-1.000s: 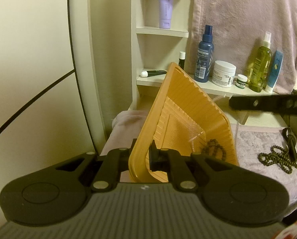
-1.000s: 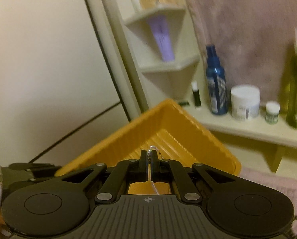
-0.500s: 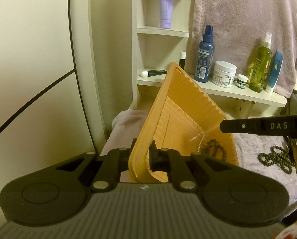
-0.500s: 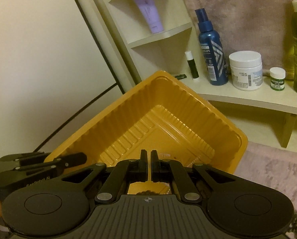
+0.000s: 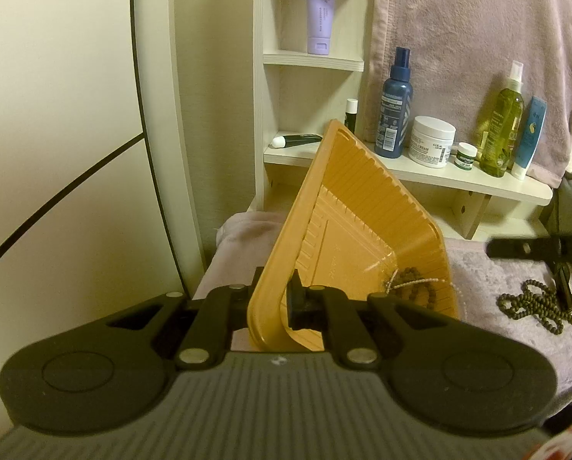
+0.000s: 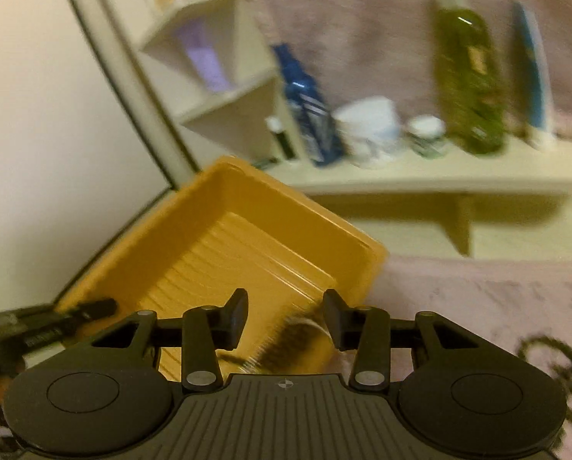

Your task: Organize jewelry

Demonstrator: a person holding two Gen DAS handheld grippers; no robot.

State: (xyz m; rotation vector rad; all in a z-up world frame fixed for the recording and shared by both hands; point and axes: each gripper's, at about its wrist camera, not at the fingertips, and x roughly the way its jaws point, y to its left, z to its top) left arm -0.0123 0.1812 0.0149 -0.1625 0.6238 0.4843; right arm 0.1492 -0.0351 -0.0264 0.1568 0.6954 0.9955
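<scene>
There is one orange tray [image 5: 362, 211]. I count three bead strings: two inside the tray, one dark [image 5: 414, 287] and one pale [image 5: 420, 283], and one dark necklace [image 5: 535, 304] on the cloth. The shelves hold eight cosmetic containers.

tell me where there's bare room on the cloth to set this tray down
Free: the pink cloth between the orange tray and the dark bead necklace, below the shelf. Crowded: the shelf top, lined with bottles and jars, and the tray's low corner, where bead strands lie.
</scene>
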